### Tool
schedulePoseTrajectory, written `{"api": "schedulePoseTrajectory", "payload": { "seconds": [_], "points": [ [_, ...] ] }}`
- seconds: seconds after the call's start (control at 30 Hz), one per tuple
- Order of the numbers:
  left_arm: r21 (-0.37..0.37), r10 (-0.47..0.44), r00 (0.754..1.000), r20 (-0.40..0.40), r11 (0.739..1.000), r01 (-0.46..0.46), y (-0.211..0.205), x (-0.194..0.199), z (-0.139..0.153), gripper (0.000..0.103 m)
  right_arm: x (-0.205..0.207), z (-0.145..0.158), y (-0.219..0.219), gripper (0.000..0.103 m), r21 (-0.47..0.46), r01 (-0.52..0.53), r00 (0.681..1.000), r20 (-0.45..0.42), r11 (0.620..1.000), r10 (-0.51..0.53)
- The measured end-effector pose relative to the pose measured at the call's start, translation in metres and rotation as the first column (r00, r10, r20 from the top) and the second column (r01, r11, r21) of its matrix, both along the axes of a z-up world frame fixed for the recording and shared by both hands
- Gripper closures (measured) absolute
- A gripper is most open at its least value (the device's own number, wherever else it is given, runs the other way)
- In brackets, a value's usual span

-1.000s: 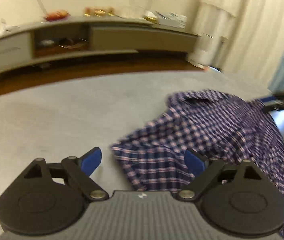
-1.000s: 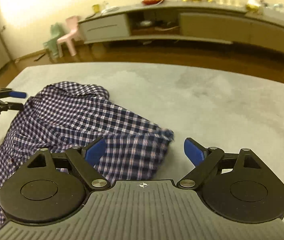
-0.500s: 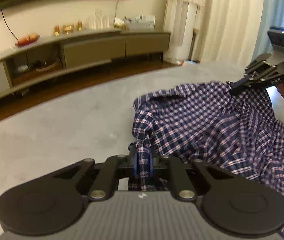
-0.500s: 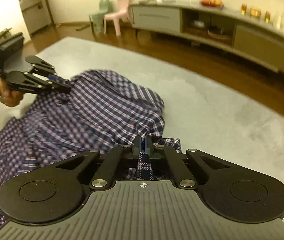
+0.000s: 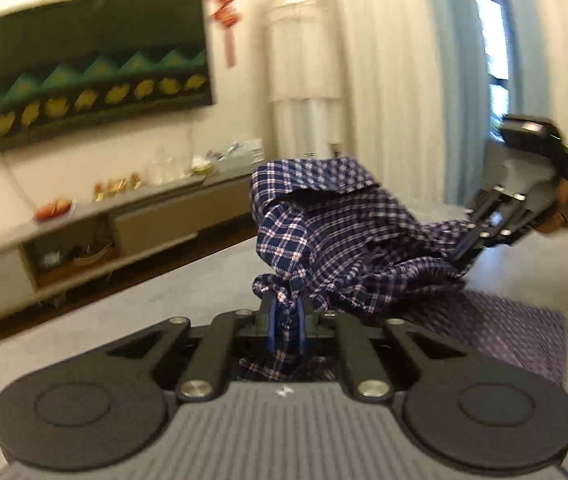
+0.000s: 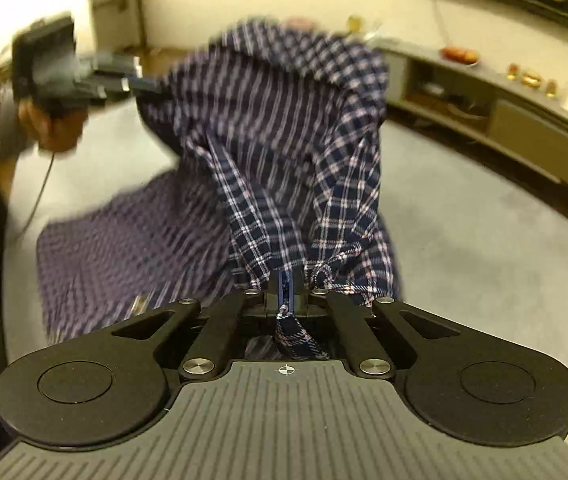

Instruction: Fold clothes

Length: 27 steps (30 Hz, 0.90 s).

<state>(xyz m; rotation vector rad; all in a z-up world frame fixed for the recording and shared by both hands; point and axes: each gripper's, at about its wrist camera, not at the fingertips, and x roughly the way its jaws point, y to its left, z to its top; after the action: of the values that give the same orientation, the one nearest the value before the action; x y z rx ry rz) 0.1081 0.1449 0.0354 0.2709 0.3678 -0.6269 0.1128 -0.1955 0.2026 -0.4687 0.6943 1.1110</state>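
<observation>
Shirt [image 5: 336, 232] pinched by both hand-held grippers, L [image 5: 284, 322] & R [image 6: 285, 286], lifted off grey surface [image 6: 464, 220].

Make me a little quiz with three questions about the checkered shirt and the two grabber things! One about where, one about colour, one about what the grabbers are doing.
1. Where is the lower part of the shirt?
A. On the grey surface
B. On the TV shelf
C. On a pink chair

2. What colour is the shirt's check?
A. Green and yellow
B. Dark blue with white and reddish lines
C. Plain red

3. What are the left gripper and right gripper doing?
A. Both open
B. One open, one shut
C. Both shut on the shirt

Answers:
1 A, its blurred lower part lies on the grey surface.
2 B, the navy plaid shows in both views.
3 C, cloth is pinched between each pair of fingers.
</observation>
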Motion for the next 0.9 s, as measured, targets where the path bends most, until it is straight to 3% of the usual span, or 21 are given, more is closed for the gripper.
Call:
{"api": "schedulePoseTrajectory", "payload": {
  "seconds": [0.1,0.2,0.27,0.3,0.37,0.43,0.53,0.6,0.73,0.8,0.9],
  "points": [
    [0.055,-0.079,0.997,-0.006,0.995,0.079,-0.004,-0.049,-0.005,0.09,-0.038,-0.009,-0.015,0.103,-0.043,-0.044,0.998,-0.04,0.998,0.042],
    [0.129,-0.133,0.988,-0.083,0.981,0.143,-0.007,-0.076,-0.023,0.084,-0.072,-0.026,-0.027,0.103,-0.118,-0.103,0.989,-0.115,0.988,0.089],
    [0.176,-0.167,0.977,-0.132,0.966,0.189,-0.01,-0.085,-0.032,0.082,-0.087,-0.035,-0.029,0.089,-0.193,-0.137,0.984,-0.14,0.972,0.111],
    [0.199,-0.182,0.971,-0.157,0.957,0.212,-0.011,-0.089,-0.036,0.078,-0.091,-0.032,-0.031,0.076,-0.2,-0.132,0.984,-0.141,0.971,0.105],
    [0.253,-0.162,0.976,-0.148,0.947,0.196,-0.013,-0.094,-0.041,0.053,-0.097,-0.025,-0.034,0.07,-0.206,-0.117,0.986,-0.145,0.971,0.088],
    [0.27,-0.123,0.984,-0.126,0.951,0.154,-0.013,-0.096,-0.042,0.051,-0.105,-0.011,-0.037,0.061,-0.168,-0.095,0.989,-0.128,0.981,0.074],
    [0.198,-0.087,0.986,-0.139,0.974,0.114,-0.005,-0.09,-0.043,0.052,-0.122,0.002,-0.037,0.046,-0.127,-0.073,0.993,-0.1,0.989,0.06],
    [0.135,-0.09,0.981,-0.17,0.984,0.114,-0.005,-0.092,-0.044,0.051,-0.122,0.0,-0.04,0.045,-0.091,-0.01,0.992,-0.129,0.996,-0.001],
    [0.114,-0.082,0.966,-0.245,0.987,0.113,-0.008,-0.087,-0.051,0.05,-0.119,-0.004,-0.047,0.045,-0.021,0.125,0.972,-0.198,0.992,-0.127],
    [0.043,-0.084,0.957,-0.277,0.994,0.1,0.0,-0.087,-0.045,0.05,-0.118,-0.006,-0.05,0.045,0.01,0.194,0.954,-0.235,0.981,-0.187],
    [-0.109,-0.044,0.936,-0.349,0.994,0.006,0.018,-0.08,-0.036,0.042,-0.101,-0.017,-0.073,0.045,0.126,0.38,0.845,-0.449,0.916,-0.289]
  ]
}}
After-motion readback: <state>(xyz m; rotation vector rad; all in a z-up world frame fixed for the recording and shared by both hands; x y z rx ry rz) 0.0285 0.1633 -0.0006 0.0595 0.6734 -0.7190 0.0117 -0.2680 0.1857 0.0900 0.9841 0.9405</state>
